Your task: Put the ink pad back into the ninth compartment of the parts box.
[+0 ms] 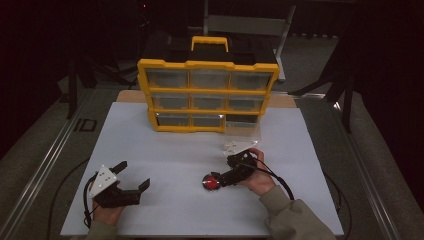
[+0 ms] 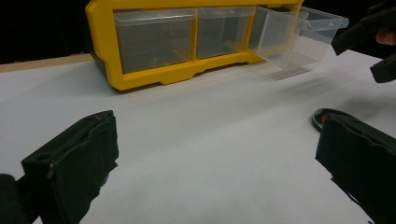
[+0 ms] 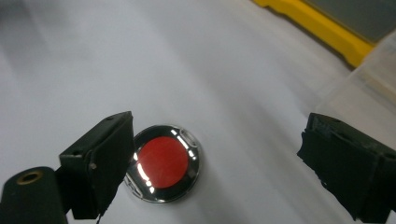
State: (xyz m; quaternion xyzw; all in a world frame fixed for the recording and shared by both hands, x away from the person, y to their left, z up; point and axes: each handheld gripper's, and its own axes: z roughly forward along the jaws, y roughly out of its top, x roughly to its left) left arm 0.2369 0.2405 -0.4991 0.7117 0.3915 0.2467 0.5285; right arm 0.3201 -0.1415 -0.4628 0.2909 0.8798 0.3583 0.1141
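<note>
1. My right claw (image 1: 218, 181) sits low over the white table (image 1: 165, 150), right of centre and toward the near edge, its jaws spread wide with nothing held.
2. In the right gripper view, the red disc (image 3: 162, 163) with its shiny metal rim lies flat on the table just beside one jaw, perhaps touching it; the other jaw stands well apart from it.
3. In the high view the same red disc (image 1: 211, 183) lies at the tip of that claw.
4. My left claw (image 1: 131, 176) rests near the near left corner, jaws wide and empty.
5. The yellow drawer cabinet (image 1: 207, 95) stands at the far side of the table.
6. Its bottom right clear drawer (image 1: 243, 129) is pulled out toward me.
</note>
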